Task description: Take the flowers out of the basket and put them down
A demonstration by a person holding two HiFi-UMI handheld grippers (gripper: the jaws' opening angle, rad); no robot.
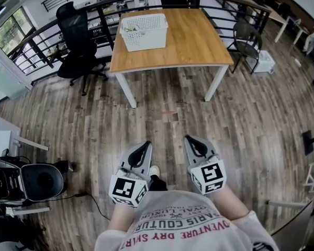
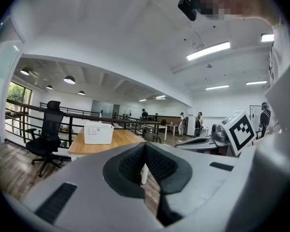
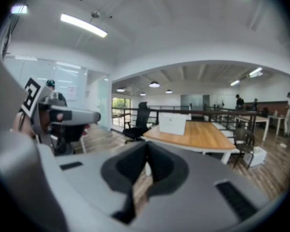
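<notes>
A white perforated basket [image 1: 144, 31] stands at the far left of a wooden table [image 1: 193, 41]; pale green stems show over its rim, the flowers themselves too small to make out. The basket also shows in the left gripper view [image 2: 98, 132] and the right gripper view [image 3: 172, 123]. Both grippers are held close to the person's body, far short of the table. My left gripper [image 1: 146, 146] is shut with nothing in it. My right gripper [image 1: 190, 139] is shut and empty too.
A black office chair [image 1: 78, 43] stands left of the table, a dark chair [image 1: 247, 41] at its right. A railing [image 1: 68, 20] runs behind. A desk edge and a round black seat [image 1: 42, 181] sit at the near left. Wood floor lies between me and the table.
</notes>
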